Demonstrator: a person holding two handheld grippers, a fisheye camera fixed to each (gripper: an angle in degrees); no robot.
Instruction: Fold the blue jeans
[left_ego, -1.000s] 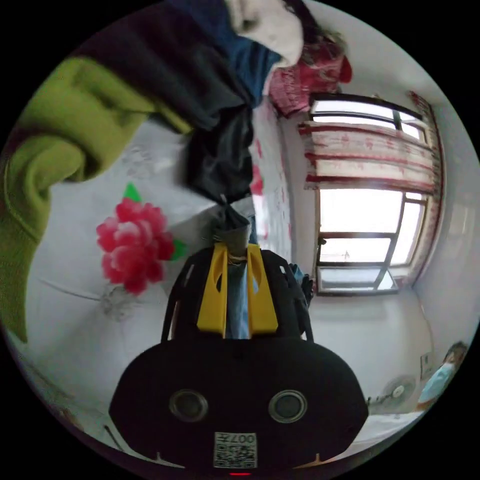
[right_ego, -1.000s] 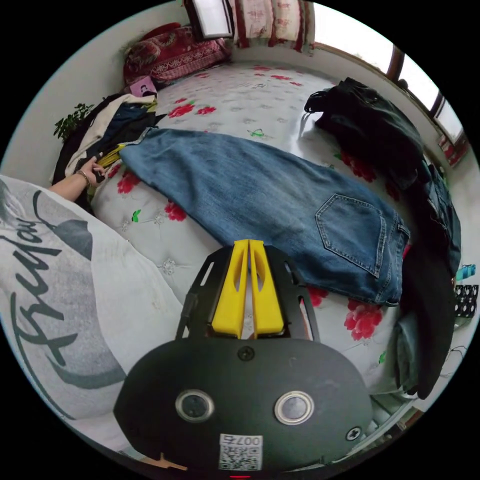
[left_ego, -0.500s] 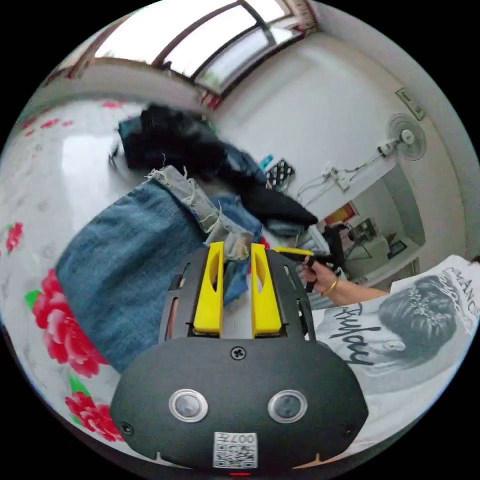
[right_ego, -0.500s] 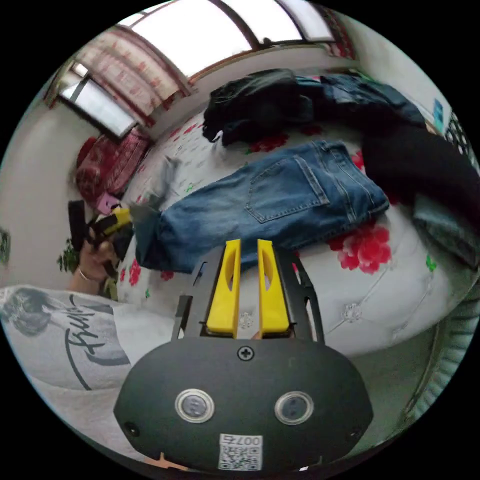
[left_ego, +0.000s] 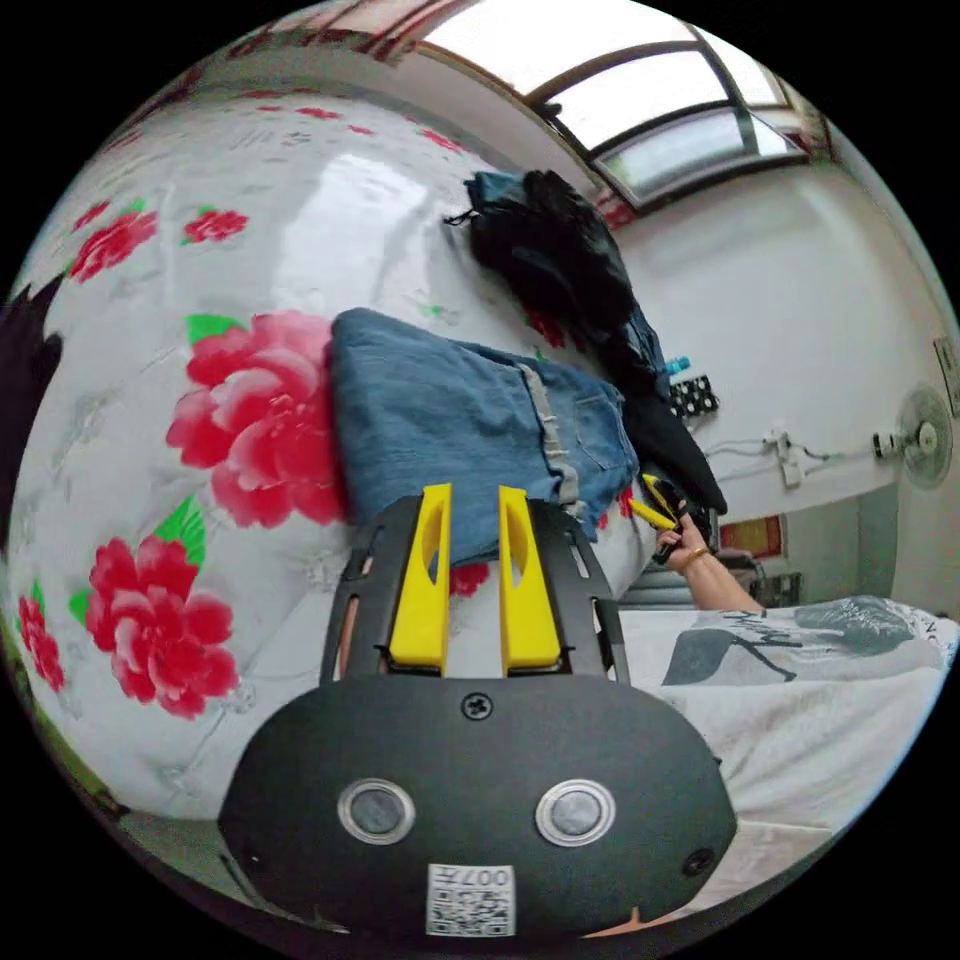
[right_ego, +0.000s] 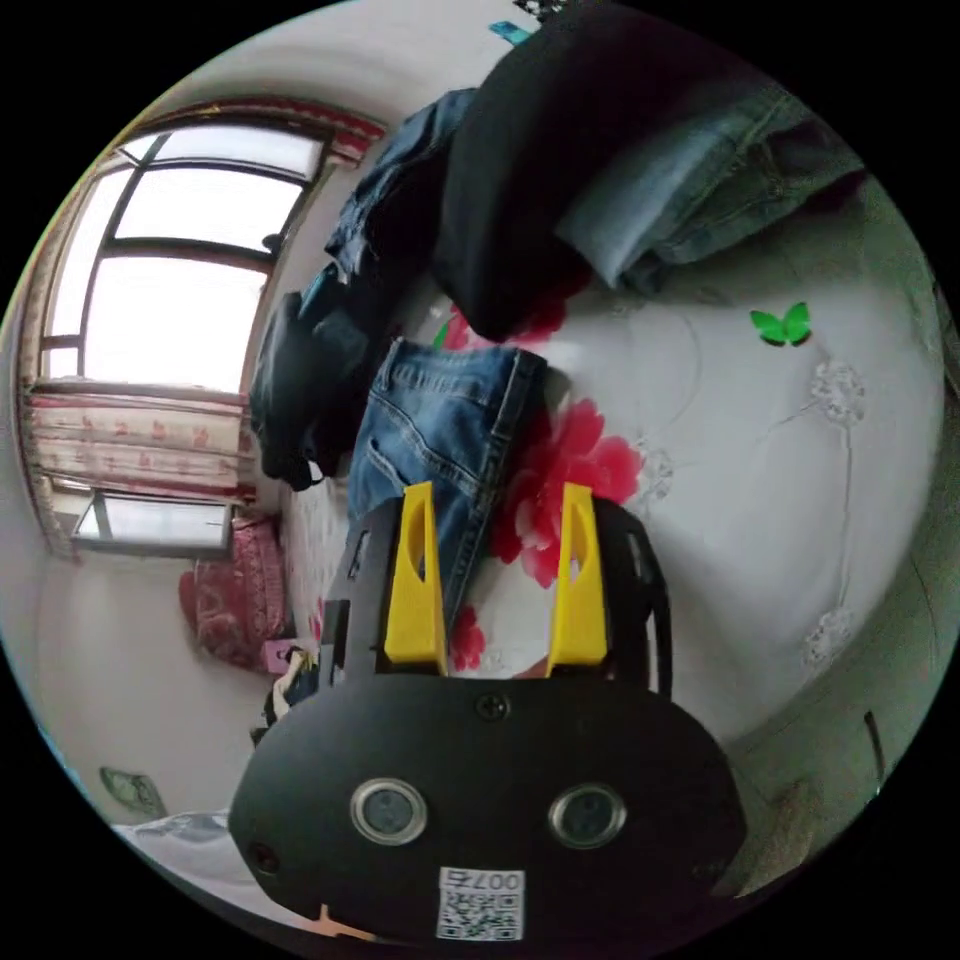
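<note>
The blue jeans (left_ego: 440, 425) lie folded in half on the flowered bed (left_ego: 290, 220), their frayed pale hem (left_ego: 545, 420) resting across the waist end. My left gripper (left_ego: 473, 492) hovers open just off the jeans' near edge, with nothing between its yellow jaws. In the left gripper view a hand (left_ego: 692, 548) holds the right gripper (left_ego: 655, 500) beyond the waist end. In the right gripper view my right gripper (right_ego: 495, 495) stands wide open over the bed (right_ego: 760, 450), its left jaw over the waistband side of the jeans (right_ego: 440, 430).
A heap of dark clothes (left_ego: 560, 250) lies behind the jeans by the window (left_ego: 600, 60). In the right gripper view a black garment (right_ego: 520, 170) and pale blue jeans (right_ego: 690, 200) lie just past the waistband. The person's white printed shirt (left_ego: 800, 680) is at the bed's edge.
My left gripper carried the jeans' hem over to the waist end, let go and drew back; the jeans now lie folded in half. My right gripper went from shut to wide open.
</note>
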